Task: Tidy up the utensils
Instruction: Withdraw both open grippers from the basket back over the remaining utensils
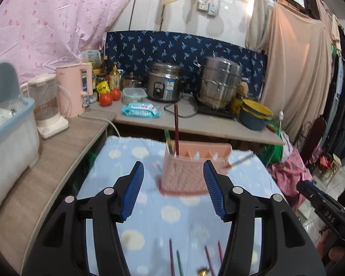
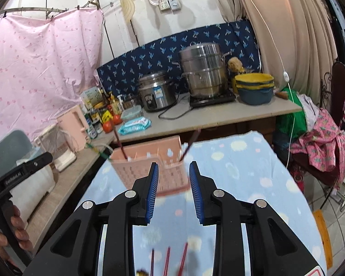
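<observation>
A pink utensil holder [image 1: 184, 177] [image 2: 149, 165] stands on a blue dotted blanket [image 1: 149, 214] [image 2: 230, 174]. A dark red chopstick [image 1: 176, 128] [image 2: 118, 140] and a green one [image 1: 168, 142] stand in its left end. Another chopstick [image 1: 239, 161] [image 2: 192, 143] leans out at the right end. Several loose chopsticks [image 1: 174, 257] [image 2: 168, 260] lie on the blanket under the grippers. My left gripper [image 1: 172, 168] is open, short of the holder, with nothing between its pads. My right gripper [image 2: 173, 168] stands narrowly open and empty, also just before the holder.
Behind the blanket a counter [image 1: 195, 124] carries a rice cooker [image 1: 164, 82], a steel steamer [image 1: 220, 80], stacked bowls [image 1: 255, 115], a wipes pack [image 1: 141, 110], tomatoes [image 1: 109, 96] and a pink kettle [image 1: 72, 89]. A plastic bin [image 1: 9, 133] stands left. Clothes pile up right.
</observation>
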